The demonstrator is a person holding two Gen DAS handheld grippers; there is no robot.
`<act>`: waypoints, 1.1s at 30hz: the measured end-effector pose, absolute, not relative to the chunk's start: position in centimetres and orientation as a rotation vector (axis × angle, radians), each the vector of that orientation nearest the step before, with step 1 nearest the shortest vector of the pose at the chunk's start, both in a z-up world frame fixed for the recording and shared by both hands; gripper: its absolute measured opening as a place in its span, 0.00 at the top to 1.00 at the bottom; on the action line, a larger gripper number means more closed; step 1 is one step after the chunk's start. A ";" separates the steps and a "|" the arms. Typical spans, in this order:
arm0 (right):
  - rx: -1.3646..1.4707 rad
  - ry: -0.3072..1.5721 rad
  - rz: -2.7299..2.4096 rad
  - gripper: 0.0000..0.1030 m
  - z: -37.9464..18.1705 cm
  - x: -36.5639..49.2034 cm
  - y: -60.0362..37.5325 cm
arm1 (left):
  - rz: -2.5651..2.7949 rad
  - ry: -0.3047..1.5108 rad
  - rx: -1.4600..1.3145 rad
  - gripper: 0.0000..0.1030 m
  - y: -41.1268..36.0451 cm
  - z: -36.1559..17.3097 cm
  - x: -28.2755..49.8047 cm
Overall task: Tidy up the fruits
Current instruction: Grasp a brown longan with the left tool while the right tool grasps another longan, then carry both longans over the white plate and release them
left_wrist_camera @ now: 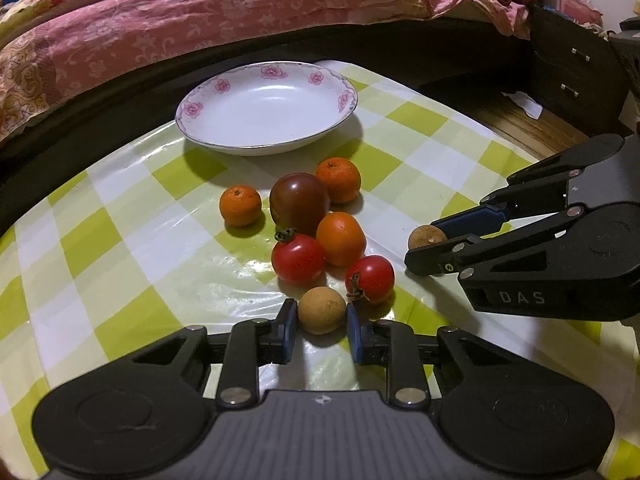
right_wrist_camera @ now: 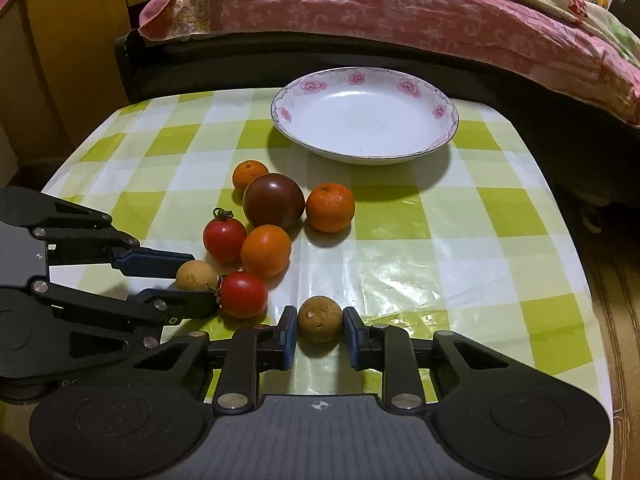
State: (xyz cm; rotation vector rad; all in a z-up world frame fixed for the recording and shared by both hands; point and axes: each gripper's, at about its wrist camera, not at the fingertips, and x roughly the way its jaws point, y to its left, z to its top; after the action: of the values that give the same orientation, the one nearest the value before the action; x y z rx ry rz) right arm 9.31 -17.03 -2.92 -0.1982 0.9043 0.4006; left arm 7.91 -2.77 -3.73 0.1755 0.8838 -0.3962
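Longans pinched: left hand-held gripper [left_wrist_camera: 322,322], right hand-held gripper [right_wrist_camera: 320,322]; drawers [left_wrist_camera: 576,74] left-view only.

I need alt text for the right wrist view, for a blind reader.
The right gripper brackets a brown longan on a green-checked tablecloth. Left, tomatoes and oranges cluster; beyond, an empty floral plate.

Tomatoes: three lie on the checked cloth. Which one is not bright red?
The largest tomato, dark brownish-purple, lying nearest the plate between two oranges. The other two tomatoes are smaller and bright red, with green stalks.
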 end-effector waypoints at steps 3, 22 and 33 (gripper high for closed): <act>-0.183 0.908 0.400 0.80 -2.8 9.4 -17.2 | -0.402 0.897 0.166 0.68 -2.7 -3.7 8.1; -0.092 0.860 0.402 0.80 -0.5 10.3 -17.4 | -0.420 0.862 0.119 0.68 -2.1 -1.3 8.8; -0.072 0.814 0.405 0.80 0.9 11.8 -17.0 | -0.396 0.806 0.095 0.68 -1.6 0.3 10.7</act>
State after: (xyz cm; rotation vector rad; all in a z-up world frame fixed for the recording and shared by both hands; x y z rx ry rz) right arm 11.82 -17.04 0.85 -0.0720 0.8138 0.4054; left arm 10.74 -1.65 0.25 0.0946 0.8055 -0.3964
